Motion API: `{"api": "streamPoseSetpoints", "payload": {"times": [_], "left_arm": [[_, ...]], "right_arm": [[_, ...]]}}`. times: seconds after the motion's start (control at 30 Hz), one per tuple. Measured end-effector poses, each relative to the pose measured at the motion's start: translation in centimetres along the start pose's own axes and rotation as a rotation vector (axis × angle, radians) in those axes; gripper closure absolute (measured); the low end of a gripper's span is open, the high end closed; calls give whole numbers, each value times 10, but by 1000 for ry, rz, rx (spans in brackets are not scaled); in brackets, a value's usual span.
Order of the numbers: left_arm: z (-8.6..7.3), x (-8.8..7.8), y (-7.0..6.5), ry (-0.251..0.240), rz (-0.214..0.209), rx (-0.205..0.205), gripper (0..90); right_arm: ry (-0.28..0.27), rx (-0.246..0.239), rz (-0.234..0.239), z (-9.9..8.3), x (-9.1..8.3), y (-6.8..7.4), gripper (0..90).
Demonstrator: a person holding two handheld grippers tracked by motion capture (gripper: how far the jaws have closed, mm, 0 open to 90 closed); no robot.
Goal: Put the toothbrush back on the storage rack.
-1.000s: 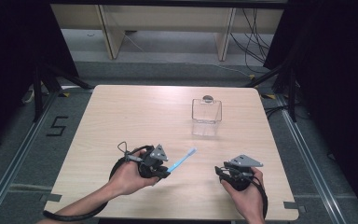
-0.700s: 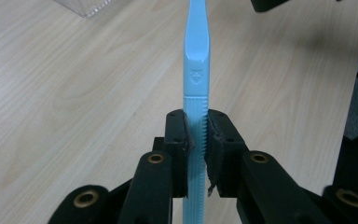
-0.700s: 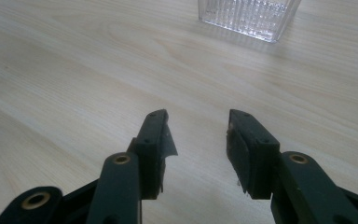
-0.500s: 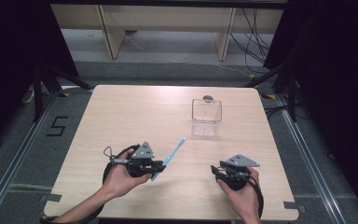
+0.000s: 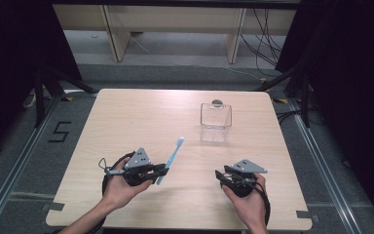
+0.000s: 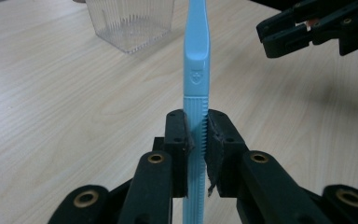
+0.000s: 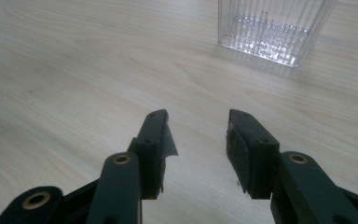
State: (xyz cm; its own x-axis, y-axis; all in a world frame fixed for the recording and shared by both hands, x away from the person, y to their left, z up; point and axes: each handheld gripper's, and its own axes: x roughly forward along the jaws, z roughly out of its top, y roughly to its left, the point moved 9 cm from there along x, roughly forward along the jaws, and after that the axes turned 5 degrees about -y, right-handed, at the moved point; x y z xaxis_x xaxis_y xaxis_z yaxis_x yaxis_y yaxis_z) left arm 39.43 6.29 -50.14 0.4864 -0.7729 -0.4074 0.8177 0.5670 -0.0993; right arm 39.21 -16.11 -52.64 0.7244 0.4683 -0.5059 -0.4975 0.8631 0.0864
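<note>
Jaws clamped on the ribbed handle of a light blue toothbrush (image 6: 196,79) at the left gripper (image 5: 152,171), seen in the left gripper view with a pad pressed to each side of the handle. Jaws parted with nothing between them at the right gripper (image 7: 198,135), bare wood visible in the gap. From the high view: toothbrush slanting up and away from the left gripper's tips, white bristled head (image 5: 179,141) farthest from the person, toward the middle of the pale wooden surface (image 5: 141,112). Left hand (image 5: 119,187) wrapped around its gripper near the front left of the surface; right hand (image 5: 246,200) holding its gripper (image 5: 222,174) near the front right, well apart from the left. Clear ribbed plastic container (image 5: 215,116) standing upright toward the far right of the surface, well apart from both grippers, with a small round grey object (image 5: 216,102) just beyond its far edge. Same container at the top of both gripper views, ahead of the open jaws on the right. Dark floor and shelving beyond the far edge.
</note>
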Motion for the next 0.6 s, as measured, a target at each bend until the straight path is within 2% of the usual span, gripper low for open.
{"api": "streamPoseSetpoints", "payload": {"times": [0.03, 0.1, 0.17, 0.2, 0.23, 0.27, 0.3, 0.33, 0.4, 0.47, 0.5, 0.53, 0.6], "left_arm": [[0, 0, 0, -11, 8, -6, 787], [-1, -2, 1, -15, 11, 3, 787], [0, -1, 2, -42, 8, 5, 787], [0, -2, 2, -45, 15, 9, 787], [1, -2, 2, -64, 11, 4, 787], [2, -3, 2, -64, 18, 12, 787], [2, -3, 2, -65, 18, 14, 787], [3, -3, 2, -73, 21, 17, 787], [4, -2, 2, -89, 16, 18, 787], [4, -2, 2, -102, 23, 23, 787], [4, -3, 2, -102, 28, 26, 787], [4, -3, 2, -105, 29, 26, 786], [4, -3, 2, -115, 31, 28, 787]], "right_arm": [[0, 17, 1, 0, 0, 2, 588], [-11, 11, 5, 2, 1, 3, 588], [-20, 22, 22, 4, 2, 7, 587], [-33, 3, 21, 6, 3, 7, 586], [-20, 39, 21, 6, 2, 11, 586], [-42, 7, 22, 9, 3, 9, 585], [-48, 20, 23, 10, 3, 11, 584], [-62, 4, 28, 12, 4, 11, 583], [-76, 30, 45, 16, 5, 16, 581], [-90, 1, 44, 21, 5, 16, 579], [-91, 9, 57, 22, 6, 19, 579], [-97, 39, 74, 23, 7, 22, 578], [-108, 21, 84, 26, 8, 24, 578]]}}
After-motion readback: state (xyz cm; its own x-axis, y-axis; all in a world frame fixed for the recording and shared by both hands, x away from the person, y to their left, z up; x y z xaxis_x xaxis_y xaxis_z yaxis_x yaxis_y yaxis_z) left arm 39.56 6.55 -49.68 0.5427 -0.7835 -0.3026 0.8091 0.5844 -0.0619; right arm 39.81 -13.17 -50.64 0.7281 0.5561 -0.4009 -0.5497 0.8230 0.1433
